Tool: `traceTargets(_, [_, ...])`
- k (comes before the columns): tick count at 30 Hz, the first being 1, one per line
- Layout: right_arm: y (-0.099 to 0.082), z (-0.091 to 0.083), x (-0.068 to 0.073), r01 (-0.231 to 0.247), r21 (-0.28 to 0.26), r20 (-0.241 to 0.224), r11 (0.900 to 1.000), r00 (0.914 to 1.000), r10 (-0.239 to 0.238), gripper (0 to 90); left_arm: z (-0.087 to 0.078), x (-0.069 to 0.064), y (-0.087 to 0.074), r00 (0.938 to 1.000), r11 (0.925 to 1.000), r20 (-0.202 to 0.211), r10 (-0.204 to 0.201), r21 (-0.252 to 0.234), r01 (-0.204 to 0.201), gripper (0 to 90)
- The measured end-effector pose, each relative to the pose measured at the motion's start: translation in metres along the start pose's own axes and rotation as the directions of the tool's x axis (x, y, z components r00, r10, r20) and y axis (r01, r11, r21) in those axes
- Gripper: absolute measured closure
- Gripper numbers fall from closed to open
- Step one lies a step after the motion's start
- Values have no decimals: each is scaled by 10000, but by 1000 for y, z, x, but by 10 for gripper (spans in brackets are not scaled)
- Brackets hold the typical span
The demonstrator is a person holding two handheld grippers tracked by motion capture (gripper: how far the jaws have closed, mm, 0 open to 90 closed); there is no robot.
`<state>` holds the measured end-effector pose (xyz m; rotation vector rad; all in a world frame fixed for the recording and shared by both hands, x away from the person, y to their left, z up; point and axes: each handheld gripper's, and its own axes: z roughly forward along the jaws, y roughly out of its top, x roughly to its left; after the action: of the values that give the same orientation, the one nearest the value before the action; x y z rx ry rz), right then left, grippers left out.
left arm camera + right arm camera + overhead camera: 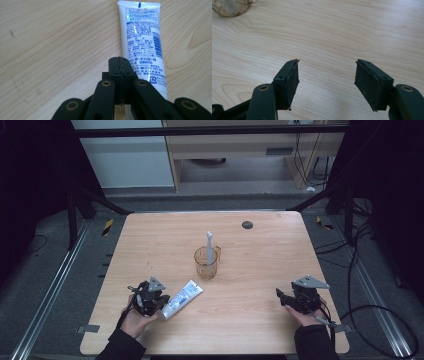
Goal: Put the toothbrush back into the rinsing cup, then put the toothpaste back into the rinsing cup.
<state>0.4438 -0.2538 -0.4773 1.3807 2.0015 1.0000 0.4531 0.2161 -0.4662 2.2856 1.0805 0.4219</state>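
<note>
A white toothpaste tube (182,299) is seen lying flat on the wooden worktop (250,270), set slantwise with its crimped end toward two o'clock and its lower end toward eight o'clock. The left gripper (159,306) is held at that lower end, at about seven o'clock on the worktop as seen from above. In the left gripper view the left gripper (119,62) is shown with its jaws pressed flat together, nothing being clamped between them; the closed tips are placed over the lower left edge of the tube (143,42), whose printed back faces up. Whether the tips actually touch the tube is hard to settle from this angle.

The right gripper (280,296) is held at about five o'clock on the worktop, well apart from the tube, with its tips pointed toward nine o'clock. In the right gripper view the right gripper (327,82) is seen with jaws spread wide over bare wood, nothing between them.

Near the centre of the worktop an amber transparent cup (206,263) stands upright, and a pale toothbrush (210,245) is stood in it, leaning slightly. The cup is found at about one o'clock from the tube, apart from it. A small dark round spot (247,224) is seen near the far edge at twelve o'clock.
</note>
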Motion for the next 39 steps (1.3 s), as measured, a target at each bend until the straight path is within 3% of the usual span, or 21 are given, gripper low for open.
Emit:
traceTargets(5, [0,-1,-1,-72,-23,31,10000,10000,72,356,-5,5,3,9998,9996,107,-183,-204,185,894])
traceTargets(11, [1,-1,-1,-77,-50,34,10000,10000,77,355,-14,9,10,9994,9984,12,-339,-453,339,824])
traceTargets(26, [3,-1,-1,-101,7,63,9999,9999,101,354,-24,6,25,9993,9956,-307,-202,-923,173,517])
traceTargets(39, [5,-1,-2,3,-33,50,10000,10000,-3,352,-27,-5,49,9998,9962,-96,193,-843,-200,485])
